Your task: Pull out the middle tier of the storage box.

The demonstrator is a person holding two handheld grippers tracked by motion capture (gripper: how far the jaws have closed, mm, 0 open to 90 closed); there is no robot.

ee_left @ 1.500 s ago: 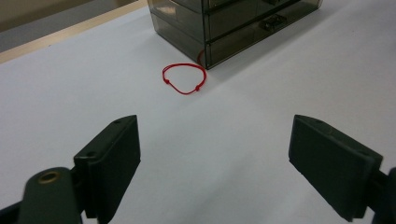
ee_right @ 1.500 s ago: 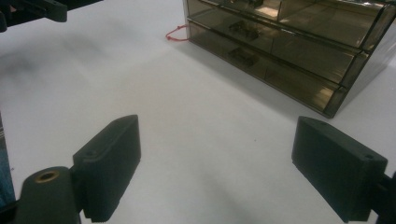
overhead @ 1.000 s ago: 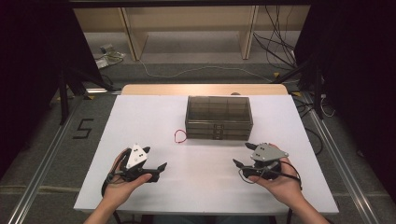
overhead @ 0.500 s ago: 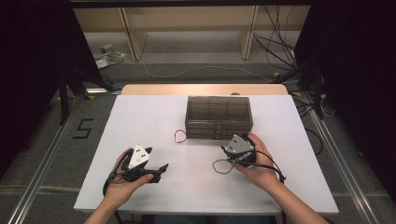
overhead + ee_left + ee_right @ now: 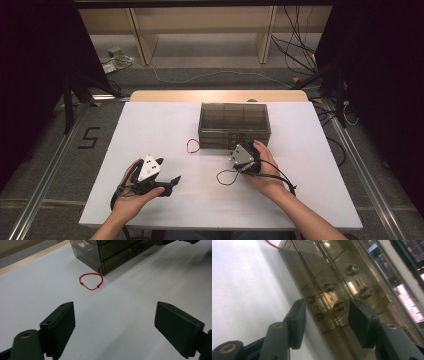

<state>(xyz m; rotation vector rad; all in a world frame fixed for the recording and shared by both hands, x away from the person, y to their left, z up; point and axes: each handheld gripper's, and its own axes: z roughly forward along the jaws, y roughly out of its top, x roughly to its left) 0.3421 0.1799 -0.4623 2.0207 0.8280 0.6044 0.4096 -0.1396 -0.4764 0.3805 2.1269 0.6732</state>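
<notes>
Looking for anything readable first, we only spot a big dark "5" (image 5: 89,138) marked on the grey floor left of the table, no brand or label anywhere else. We've got a matte white table (image 5: 165,122) with a pale wooden strip along its far edge, and on it a smoky, see-through plastic drawer box (image 5: 234,124), boxy with thin dividers inside and small rounded, shiny knobs (image 5: 352,269) on the drawer fronts. Just beside the box's front left corner lies a thin red string bracelet (image 5: 91,281), a loop with a couple of tiny knots or beads, touching or nearly touching the box. Our left gripper (image 5: 161,172) sits low near the table's front left, well apart from the box, its flat black jaws spread wide with nothing between them. Our right gripper (image 5: 326,313) is right up against the drawer fronts, jaws parted around a knob area but not clamped on anything, its thin black cable curling on the table.
</notes>
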